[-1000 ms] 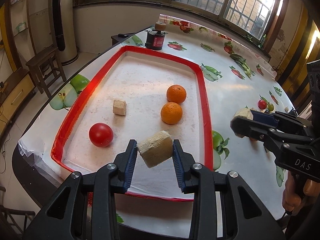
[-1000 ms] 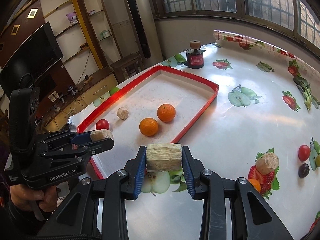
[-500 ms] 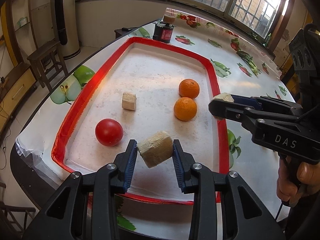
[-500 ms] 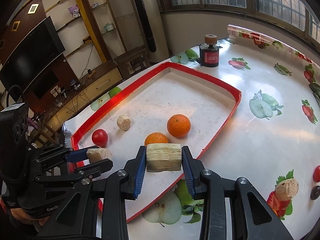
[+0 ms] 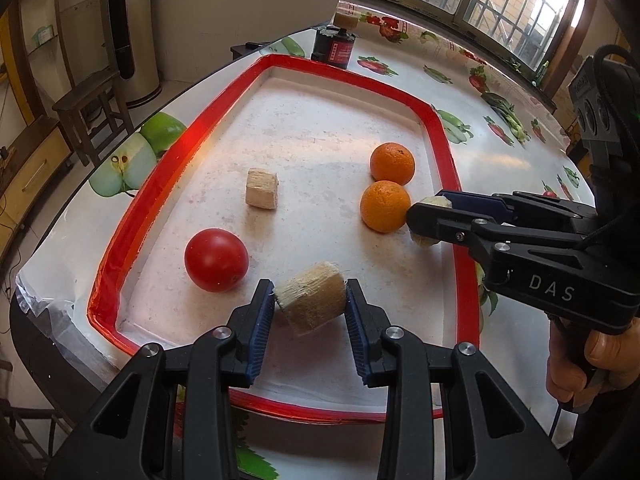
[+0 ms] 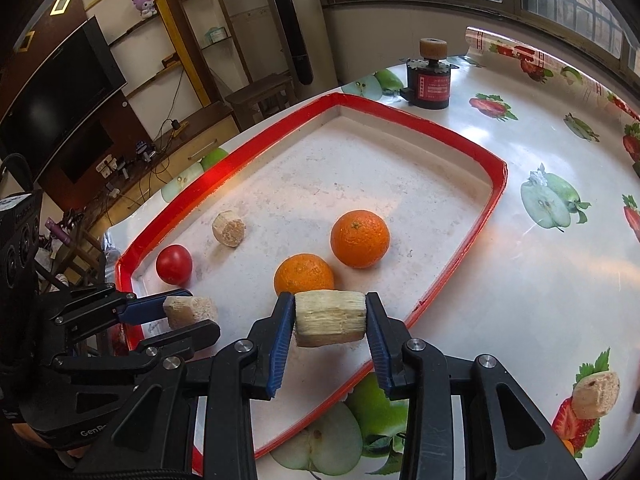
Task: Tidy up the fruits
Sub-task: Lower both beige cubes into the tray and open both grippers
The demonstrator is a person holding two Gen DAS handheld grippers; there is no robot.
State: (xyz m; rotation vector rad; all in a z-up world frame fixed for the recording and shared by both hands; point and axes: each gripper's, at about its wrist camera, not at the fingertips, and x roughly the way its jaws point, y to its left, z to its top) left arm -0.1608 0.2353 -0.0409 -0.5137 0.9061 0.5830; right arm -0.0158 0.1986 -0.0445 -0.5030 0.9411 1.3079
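A red-rimmed white tray (image 5: 464, 216) (image 6: 452, 264) holds two oranges (image 5: 385, 206) (image 5: 392, 163), a red tomato (image 5: 216, 260) and a pale fibrous chunk (image 5: 262, 189). My left gripper (image 5: 311, 308) is shut on a pale fibrous chunk (image 5: 314, 296) just above the tray's near end, beside the tomato. My right gripper (image 6: 330, 318) is shut on a similar chunk (image 6: 331, 317) above the tray's near right part, close to the nearer orange (image 6: 304, 274). The right gripper shows in the left wrist view (image 5: 430, 220), the left one in the right wrist view (image 6: 188, 314).
A fruit-print cloth covers the table (image 6: 540, 280). A dark red-labelled jar (image 6: 430, 80) stands beyond the tray's far corner. Another pale chunk (image 6: 596, 396) lies on the cloth at the right. The table edge drops off at the left, with a stool (image 5: 92, 104) beyond.
Both grippers have moved forward over the tray with their chunks. The right gripper came in from the right over the tray rim, next to the nearer orange.
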